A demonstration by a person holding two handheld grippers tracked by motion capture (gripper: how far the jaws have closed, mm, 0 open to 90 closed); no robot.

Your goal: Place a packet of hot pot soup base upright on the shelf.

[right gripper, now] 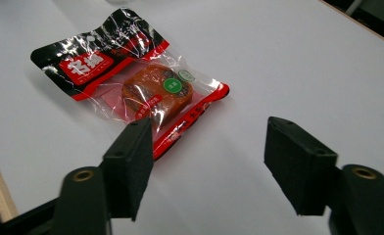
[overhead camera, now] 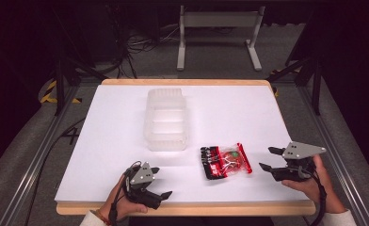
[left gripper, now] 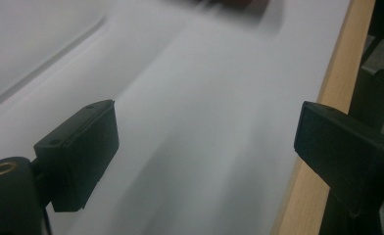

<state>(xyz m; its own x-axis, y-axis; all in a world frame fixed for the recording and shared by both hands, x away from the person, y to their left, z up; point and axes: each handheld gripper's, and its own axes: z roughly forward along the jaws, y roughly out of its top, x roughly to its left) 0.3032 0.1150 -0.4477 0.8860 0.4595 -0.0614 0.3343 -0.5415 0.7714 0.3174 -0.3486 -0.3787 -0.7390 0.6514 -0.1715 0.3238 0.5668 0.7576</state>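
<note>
A red and black snack packet [overhead camera: 225,161] with a clear window lies flat on the white table top [overhead camera: 229,113], near its front right. In the right gripper view the packet [right gripper: 141,85] sits just beyond the jaws. My right gripper [overhead camera: 269,158] is open to the right of the packet, apart from it, with nothing between its jaws. My left gripper [overhead camera: 160,182] is open near the front edge, left of the packet, over bare table. A clear plastic container [overhead camera: 166,119] stands in the middle of the table. Its corner [left gripper: 28,44] shows blurred in the left gripper view.
The table's wooden front edge [left gripper: 327,112] runs close beside my left gripper. Past the far edge stand a metal frame [overhead camera: 218,35] and loose cables [overhead camera: 140,47] on the floor. Metal rails [overhead camera: 36,155] flank the table.
</note>
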